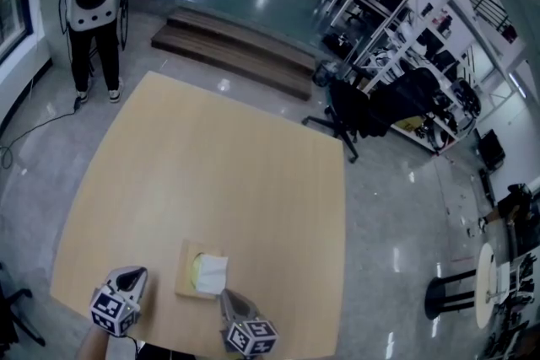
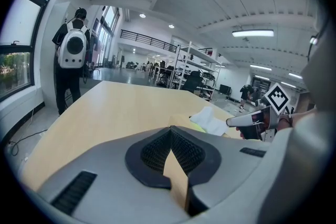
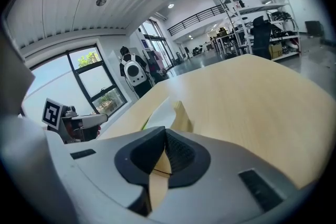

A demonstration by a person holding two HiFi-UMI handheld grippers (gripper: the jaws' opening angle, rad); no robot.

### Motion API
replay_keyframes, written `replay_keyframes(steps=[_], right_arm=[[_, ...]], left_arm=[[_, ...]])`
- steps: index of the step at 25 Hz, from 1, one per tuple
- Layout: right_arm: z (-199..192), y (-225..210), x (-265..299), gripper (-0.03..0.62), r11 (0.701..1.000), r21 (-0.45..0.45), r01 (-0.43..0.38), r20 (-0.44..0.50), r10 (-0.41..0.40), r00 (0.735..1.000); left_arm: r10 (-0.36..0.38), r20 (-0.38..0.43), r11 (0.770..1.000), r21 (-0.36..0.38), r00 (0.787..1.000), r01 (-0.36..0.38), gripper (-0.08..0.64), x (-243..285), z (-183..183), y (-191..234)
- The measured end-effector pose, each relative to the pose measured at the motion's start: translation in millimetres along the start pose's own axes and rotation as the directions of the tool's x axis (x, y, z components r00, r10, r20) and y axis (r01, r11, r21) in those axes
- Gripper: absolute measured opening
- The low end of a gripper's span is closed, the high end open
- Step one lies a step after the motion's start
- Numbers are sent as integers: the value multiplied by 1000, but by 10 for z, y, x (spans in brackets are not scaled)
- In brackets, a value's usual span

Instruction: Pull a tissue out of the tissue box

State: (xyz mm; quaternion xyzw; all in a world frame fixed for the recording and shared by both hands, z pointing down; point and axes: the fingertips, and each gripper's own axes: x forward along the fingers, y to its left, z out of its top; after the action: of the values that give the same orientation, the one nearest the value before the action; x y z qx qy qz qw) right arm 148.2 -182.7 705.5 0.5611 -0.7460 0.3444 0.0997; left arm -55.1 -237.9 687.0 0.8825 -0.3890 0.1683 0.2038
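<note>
The grasping step of the pull is judged to be in hand. The tissue box [image 1: 186,265] is seen lying flat on the wooden table [image 1: 211,156] near its front edge, and a white tissue [image 1: 213,272] stands crumpled out of the opening in its top. The right gripper [image 1: 227,297] is held at the box's near right corner, slanted forward and down, with its tip brought against the lower corner of the tissue. In the right gripper view its jaws are seen pressed together, with the white sheet rising directly beyond their meeting line, so the tissue's edge is taken to be pinched there, though the pinch itself is covered by the jaw tips. The left gripper [image 1: 137,275] is held to the left of the box, near it but not touching, likewise slanted forward and down. Its jaws are closed on nothing, with only the table surface seen through the gap beneath its pads. The tissue is not yet drawn out, since most of it sits over the opening. For the next move, a lift up and away from the box would be called for, with the pinch kept firm. The box is light and is held down by nothing, so it could be dragged or tipped along with the sheet. It could be steadied by the left gripper being set on its free left side.
</note>
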Motion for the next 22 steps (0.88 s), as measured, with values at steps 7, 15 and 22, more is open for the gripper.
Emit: replay_keyframes(steps=[7,15,22], right_arm=[[-20,-31,12,2,1000,-30,-4,2,4,1000],[117,4,-7,0,997,-77,13,31,-11,999],[309,62,-36,0,994,-109,11,59,-4,998]], left_arm=[[2,-3,1000,0,1000,-2,6,44,-78,5],[0,13,1000,-3,1000,0,6,54,5,31],[5,41,1000,6,999,-6,6,71,195,28]])
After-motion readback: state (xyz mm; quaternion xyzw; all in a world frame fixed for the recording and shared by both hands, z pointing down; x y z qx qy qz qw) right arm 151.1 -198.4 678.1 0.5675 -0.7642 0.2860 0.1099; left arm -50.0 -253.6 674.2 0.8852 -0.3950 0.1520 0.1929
